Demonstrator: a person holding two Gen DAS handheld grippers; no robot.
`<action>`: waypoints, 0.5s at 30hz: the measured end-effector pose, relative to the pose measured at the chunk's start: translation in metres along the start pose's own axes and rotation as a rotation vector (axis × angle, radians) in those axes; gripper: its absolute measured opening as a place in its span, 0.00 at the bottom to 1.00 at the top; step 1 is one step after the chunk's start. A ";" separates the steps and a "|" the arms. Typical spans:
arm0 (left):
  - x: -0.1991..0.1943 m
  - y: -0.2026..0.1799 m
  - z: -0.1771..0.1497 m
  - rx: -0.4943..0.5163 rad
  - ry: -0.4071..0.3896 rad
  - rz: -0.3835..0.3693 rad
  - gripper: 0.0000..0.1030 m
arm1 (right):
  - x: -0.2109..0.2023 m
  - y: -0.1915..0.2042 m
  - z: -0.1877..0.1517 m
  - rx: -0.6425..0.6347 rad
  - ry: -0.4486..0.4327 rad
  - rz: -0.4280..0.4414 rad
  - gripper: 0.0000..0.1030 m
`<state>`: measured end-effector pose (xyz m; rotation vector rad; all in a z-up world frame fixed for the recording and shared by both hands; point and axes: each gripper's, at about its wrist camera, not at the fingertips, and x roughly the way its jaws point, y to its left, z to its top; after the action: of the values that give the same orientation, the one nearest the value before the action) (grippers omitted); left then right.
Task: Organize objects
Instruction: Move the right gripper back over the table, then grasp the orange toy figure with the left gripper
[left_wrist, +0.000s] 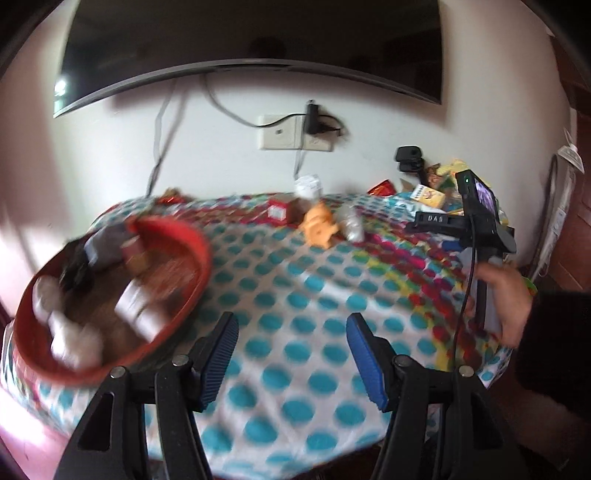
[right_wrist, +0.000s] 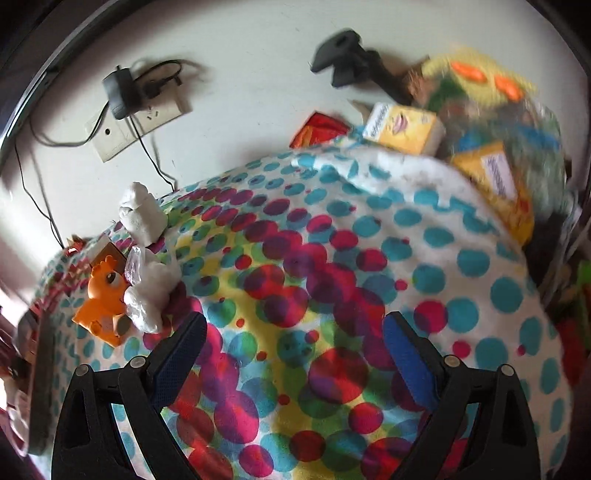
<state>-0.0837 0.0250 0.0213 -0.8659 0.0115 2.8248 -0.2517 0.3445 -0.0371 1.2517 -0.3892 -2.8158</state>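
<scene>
Right now both tools are hanging spread and empty: the left tool (left_wrist: 291, 354), the right tool (right_wrist: 295, 354). Lying mid-table, the orange toy bear (right_wrist: 105, 299) is looking light, stiff, slippery; gripping its body seems best.

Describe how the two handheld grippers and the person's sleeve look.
Both the left gripper and the right gripper have black plastic finger arms with silver pivot bolts and blue ribbed pads. From the left camera, the right unit's body is black with a small lit screen, a green light and a black cable. The sleeve is black.
</scene>
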 end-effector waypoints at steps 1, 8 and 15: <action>0.013 -0.007 0.015 0.020 0.002 -0.009 0.60 | -0.001 -0.002 -0.001 0.015 -0.002 0.026 0.92; 0.122 -0.033 0.086 0.038 0.105 -0.031 0.60 | -0.001 -0.011 -0.007 0.058 0.002 0.111 0.95; 0.207 -0.036 0.109 0.054 0.222 -0.008 0.60 | -0.001 -0.016 -0.007 0.077 -0.004 0.138 0.96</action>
<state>-0.3057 0.1034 -0.0015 -1.1583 0.1144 2.6927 -0.2444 0.3588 -0.0445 1.1835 -0.5666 -2.7116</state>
